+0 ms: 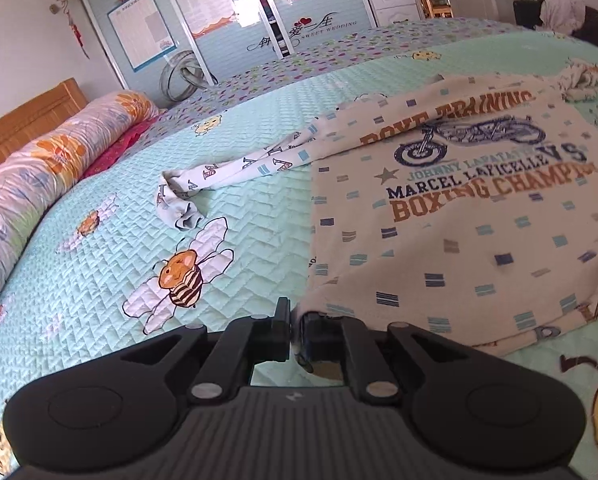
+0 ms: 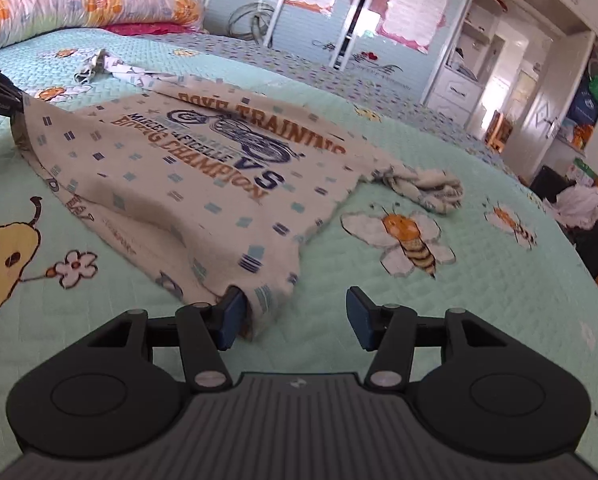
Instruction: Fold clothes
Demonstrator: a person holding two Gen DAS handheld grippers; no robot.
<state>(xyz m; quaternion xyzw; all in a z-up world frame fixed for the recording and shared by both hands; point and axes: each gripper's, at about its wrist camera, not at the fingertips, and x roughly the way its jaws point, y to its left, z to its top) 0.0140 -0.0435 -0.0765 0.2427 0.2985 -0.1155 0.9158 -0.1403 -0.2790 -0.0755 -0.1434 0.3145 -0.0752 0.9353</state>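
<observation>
Left gripper clamped on shirt hem corner, lifted off the bed. Right gripper parted; opposite hem corner drapes against one pad, contact unclear, not pinched. Shirt spreads ahead, collar far, sleeves trailing sideways. Quilted bedspread; wardrobe beyond.

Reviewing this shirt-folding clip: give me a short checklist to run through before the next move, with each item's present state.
1. Left gripper shut on hem corner of cream printed long-sleeved shirt: ok.
2. Right gripper gripping the other hem corner: not ok, jaws open, cloth touches one finger only.
3. Shirt print facing up: ok.
4. Both sleeves laid flat: not ok, left sleeve twisted, right sleeve bunched.
5. Mint quilted bedspread free beside shirt: ok.
</observation>
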